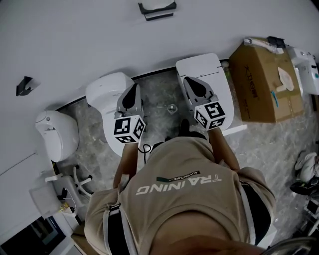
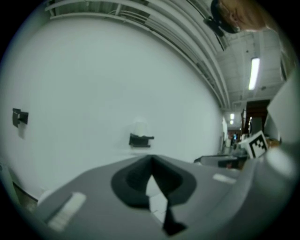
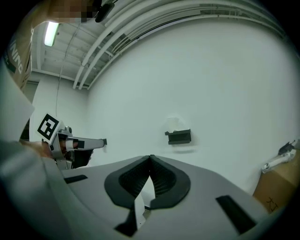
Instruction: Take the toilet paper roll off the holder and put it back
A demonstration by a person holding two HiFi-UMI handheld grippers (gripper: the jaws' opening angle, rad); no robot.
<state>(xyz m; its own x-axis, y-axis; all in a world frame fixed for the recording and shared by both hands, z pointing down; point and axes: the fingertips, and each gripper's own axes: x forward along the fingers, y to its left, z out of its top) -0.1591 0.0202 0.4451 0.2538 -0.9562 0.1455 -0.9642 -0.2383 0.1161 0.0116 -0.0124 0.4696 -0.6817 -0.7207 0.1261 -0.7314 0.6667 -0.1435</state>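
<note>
A black holder (image 1: 157, 8) is fixed on the white wall ahead of me. In the left gripper view the holder (image 2: 139, 139) carries a pale toilet paper roll (image 2: 139, 127), faint against the wall. The right gripper view shows the same holder (image 3: 178, 136) and roll (image 3: 173, 124). My left gripper (image 1: 130, 94) and right gripper (image 1: 197, 85) are side by side, well short of the wall, pointing at it. Both are shut with nothing held: the left gripper (image 2: 151, 159) and the right gripper (image 3: 150, 157) each show tips that meet.
Below the grippers stand a round white toilet (image 1: 102, 89) and a square one (image 1: 199, 63), with a third toilet (image 1: 55, 132) at the left. A cardboard box (image 1: 264, 84) sits at the right. A small black bracket (image 1: 23, 84) is on the wall at the left.
</note>
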